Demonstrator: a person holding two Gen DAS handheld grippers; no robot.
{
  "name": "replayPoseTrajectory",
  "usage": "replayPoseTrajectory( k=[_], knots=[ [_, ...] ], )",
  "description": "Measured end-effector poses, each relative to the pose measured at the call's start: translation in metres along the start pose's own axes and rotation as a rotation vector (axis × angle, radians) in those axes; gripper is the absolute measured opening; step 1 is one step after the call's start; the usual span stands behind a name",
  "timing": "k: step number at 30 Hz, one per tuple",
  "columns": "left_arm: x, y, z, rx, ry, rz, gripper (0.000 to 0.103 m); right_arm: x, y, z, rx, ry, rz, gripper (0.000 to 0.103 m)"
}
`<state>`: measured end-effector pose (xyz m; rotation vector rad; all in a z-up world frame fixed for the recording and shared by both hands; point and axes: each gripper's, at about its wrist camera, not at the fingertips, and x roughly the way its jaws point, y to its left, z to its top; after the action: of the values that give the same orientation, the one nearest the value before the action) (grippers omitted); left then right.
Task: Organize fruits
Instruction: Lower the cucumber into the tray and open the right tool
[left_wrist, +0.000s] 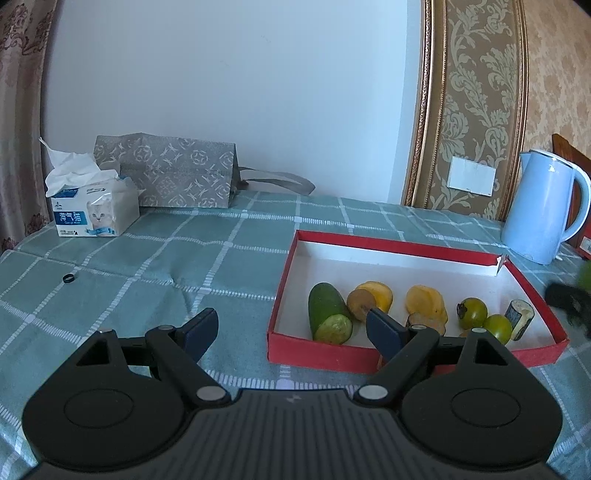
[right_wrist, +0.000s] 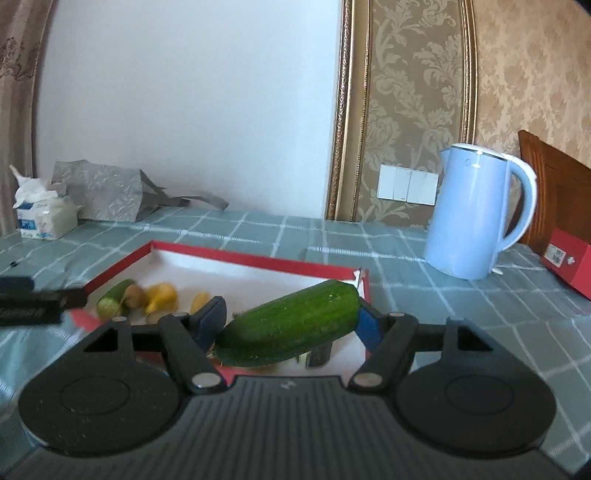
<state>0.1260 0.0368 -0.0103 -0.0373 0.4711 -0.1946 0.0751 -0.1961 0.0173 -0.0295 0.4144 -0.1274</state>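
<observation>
In the right wrist view my right gripper (right_wrist: 291, 314) is shut on a long green cucumber (right_wrist: 291, 325), pinched end to end and held tilted above the red box (right_wrist: 258, 258). The left wrist view shows that white-lined red box (left_wrist: 388, 245) holding a cut cucumber piece (left_wrist: 328, 314), a brown kiwi (left_wrist: 360, 302), yellow fruit pieces (left_wrist: 424, 302), two green round fruits (left_wrist: 472, 314) and an eggplant chunk (left_wrist: 521, 319). My left gripper (left_wrist: 291, 325) stands open with nothing between its fingers, low over the box's near left corner. It shows blurred at the right wrist view's left edge (right_wrist: 37, 302).
A blue kettle (left_wrist: 543, 210) stands behind the box at the right. A tissue box (left_wrist: 92, 210) and a grey patterned bag (left_wrist: 166, 173) sit at the back left by the wall. A small black ring (left_wrist: 68, 278) lies on the checked tablecloth. Another red box (right_wrist: 569, 258) is at the far right.
</observation>
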Motion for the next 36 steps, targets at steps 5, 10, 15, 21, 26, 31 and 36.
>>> replayPoseTrajectory(
  k=[5, 10, 15, 21, 26, 31, 36],
  knots=[
    [0.001, -0.002, 0.0, 0.007, 0.002, 0.0, 0.088, 0.036, 0.0, 0.011, -0.014, 0.017, 0.017, 0.072],
    [0.003, -0.003, 0.0, 0.007, 0.012, -0.014, 0.088, 0.077, 0.008, 0.017, -0.029, 0.073, 0.052, 0.072],
    [0.005, -0.003, 0.0, 0.008, 0.021, -0.021, 0.088, 0.097, 0.006, 0.016, 0.019, 0.058, 0.039, 0.082],
    [0.007, -0.007, -0.002, 0.031, 0.03, -0.028, 0.088, 0.075, -0.004, 0.011, 0.083, -0.023, 0.023, 0.102],
    [0.003, -0.011, -0.004, 0.052, 0.012, -0.013, 0.088, 0.035, -0.018, -0.002, 0.185, -0.058, 0.078, 0.103],
    [0.004, -0.013, -0.005, 0.054, 0.023, 0.004, 0.088, -0.011, -0.023, -0.022, 0.228, -0.149, 0.108, 0.103],
    [0.001, -0.019, -0.008, 0.07, 0.028, 0.011, 0.088, -0.027, -0.018, -0.046, 0.206, -0.141, 0.086, 0.103]
  ],
)
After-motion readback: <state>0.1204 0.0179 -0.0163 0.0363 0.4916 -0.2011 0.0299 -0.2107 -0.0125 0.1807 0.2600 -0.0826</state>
